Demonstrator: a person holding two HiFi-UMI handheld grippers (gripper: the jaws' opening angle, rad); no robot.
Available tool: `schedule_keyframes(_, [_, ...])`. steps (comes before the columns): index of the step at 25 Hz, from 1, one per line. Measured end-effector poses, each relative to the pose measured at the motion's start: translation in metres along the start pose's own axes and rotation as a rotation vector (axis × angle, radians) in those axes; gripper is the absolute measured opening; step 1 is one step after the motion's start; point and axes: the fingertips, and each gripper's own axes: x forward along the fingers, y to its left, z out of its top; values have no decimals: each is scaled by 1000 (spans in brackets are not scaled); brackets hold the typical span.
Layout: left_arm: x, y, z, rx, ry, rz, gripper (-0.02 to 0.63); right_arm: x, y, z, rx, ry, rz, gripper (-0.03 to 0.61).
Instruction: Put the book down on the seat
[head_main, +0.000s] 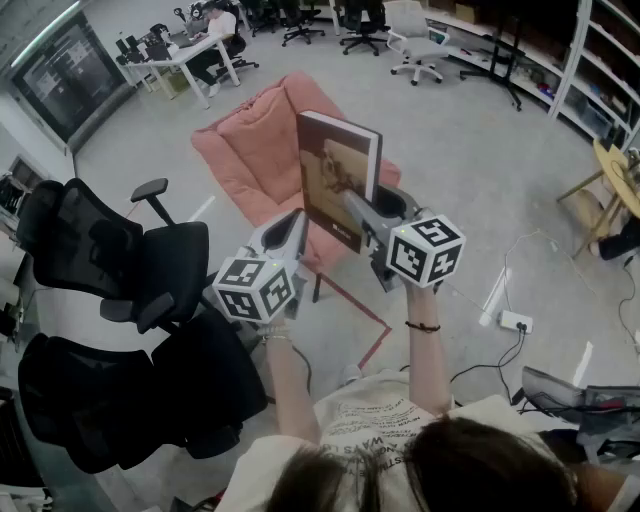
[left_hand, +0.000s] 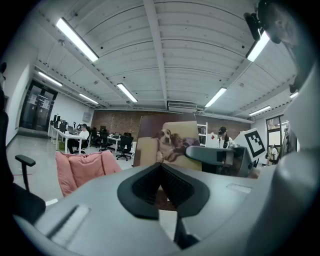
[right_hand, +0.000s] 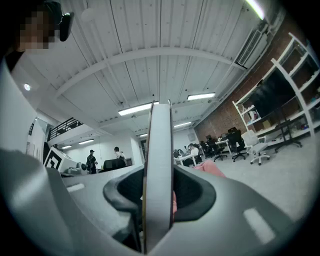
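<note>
A hardcover book (head_main: 338, 175) with a dog picture on its cover stands upright in the air over the pink armchair (head_main: 250, 150). My right gripper (head_main: 368, 212) is shut on its lower edge. In the right gripper view the book's page edge (right_hand: 157, 165) runs straight up between the jaws. My left gripper (head_main: 292, 232) is just left of the book's lower corner, beside the cover, shut with nothing between its pads. In the left gripper view the cover (left_hand: 172, 142) shows just ahead, with the armchair (left_hand: 82, 170) at the left.
Two black office chairs (head_main: 130, 260) stand close at the left. A red line (head_main: 360, 310) runs on the grey floor below the armchair. A power strip and cables (head_main: 512, 322) lie at the right. Desks with seated people (head_main: 200, 40) and shelving are at the back.
</note>
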Motion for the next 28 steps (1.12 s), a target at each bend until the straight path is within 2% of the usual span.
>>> schedule_keyframes(15, [25,-22,-11,-11,25,16,0,-23,-37,5,34,-7,-23,150])
schedule_keyframes(23, [48,-54,-38,-17,79,3,0,-44,-69,-10,78,30,-61,150])
schedule_keyframes(28, [59,-52,-44,-28,92,0,0,-45,-86,-19,87,48,-82,150])
